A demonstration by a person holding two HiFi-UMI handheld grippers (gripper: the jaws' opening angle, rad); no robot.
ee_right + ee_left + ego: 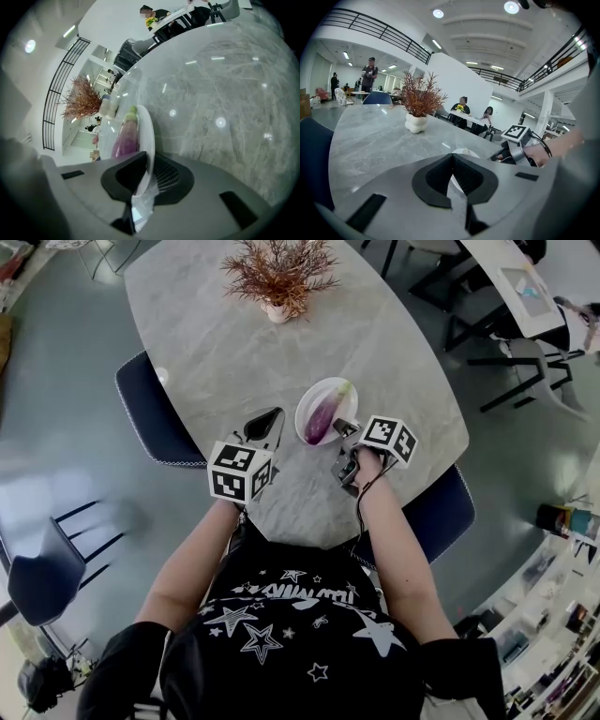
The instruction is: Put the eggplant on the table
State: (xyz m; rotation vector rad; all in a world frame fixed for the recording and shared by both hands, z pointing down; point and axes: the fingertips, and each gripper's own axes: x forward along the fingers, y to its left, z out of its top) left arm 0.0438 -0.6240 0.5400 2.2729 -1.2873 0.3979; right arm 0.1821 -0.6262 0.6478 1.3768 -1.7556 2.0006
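From where I stand, the eggplant (pixel 323 416) is lying lengthwise on a small white plate (pixel 307 401), green stem end pointing toward one o'clock, and the plate sits on the grey marble table (pixel 216 343) a little to the person's side of its middle. The right gripper (pixel 345 430) meets the plate at about its four o'clock edge, and its own view shows the two black jaws pinching the plate's thin white rim between them, the purple eggplant just past the pads. The left gripper (pixel 265 421) is at the plate's nine o'clock, near it but apart. Its jaws are pressed together at the tips with nothing between them, pointing across the tabletop toward twelve. In the left gripper view the right gripper's marker cube and the hand (pixel 543 154) around it show at three o'clock. A dried reddish plant (pixel 279 273) in a white pot stands at the table's twelve o'clock end, well away from the plate. Dark blue chairs are tucked against the table, one (pixel 150 409) at nine o'clock and one (pixel 436 512) at about four o'clock beside the person's right arm.
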